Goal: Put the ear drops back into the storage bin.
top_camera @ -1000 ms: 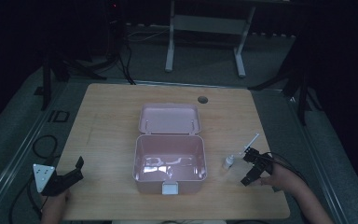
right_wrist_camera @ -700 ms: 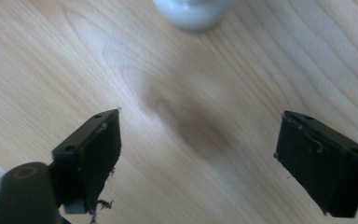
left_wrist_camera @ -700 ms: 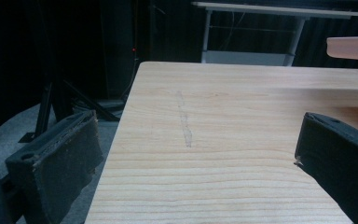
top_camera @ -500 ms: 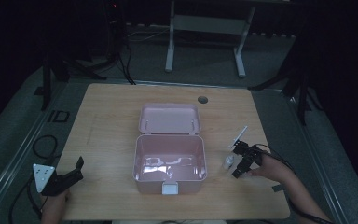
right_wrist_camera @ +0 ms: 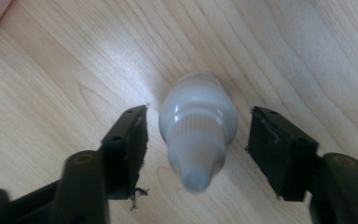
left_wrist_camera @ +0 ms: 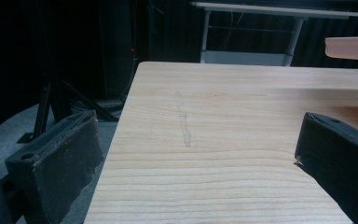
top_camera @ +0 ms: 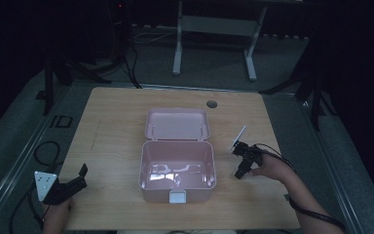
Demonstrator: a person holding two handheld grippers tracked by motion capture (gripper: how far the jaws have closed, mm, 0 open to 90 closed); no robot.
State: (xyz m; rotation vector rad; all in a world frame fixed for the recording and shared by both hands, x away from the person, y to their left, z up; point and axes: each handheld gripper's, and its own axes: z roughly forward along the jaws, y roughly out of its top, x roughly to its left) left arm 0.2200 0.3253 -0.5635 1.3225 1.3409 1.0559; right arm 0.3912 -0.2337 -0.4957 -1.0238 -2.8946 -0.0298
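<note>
A small white dropper bottle (right_wrist_camera: 198, 100) stands upright on the wooden table (right_wrist_camera: 51, 70), its cap pointing up at the camera. My right gripper (right_wrist_camera: 199, 122) points down over it with one jaw on each side. The jaws have just been closing, and a gap remains on both sides of the bottle, so the gripper is open. In the high view my right gripper (top_camera: 239, 171) is just right of the open pink box (top_camera: 156, 194). My left gripper (top_camera: 80, 176) rests at the table's near left corner, open and with nothing between its fingers, also seen from its own camera (left_wrist_camera: 191, 140).
The pink box's lid (top_camera: 177, 124) lies folded back toward the far side. A round cable hole (top_camera: 212, 104) sits near the table's far edge. The left table edge (left_wrist_camera: 116, 140) runs close beside the left gripper, with cables on the floor below.
My right hand has moved left across the table toward the pink box, and its gripper now covers the small bottle. The left gripper has stayed put.
</note>
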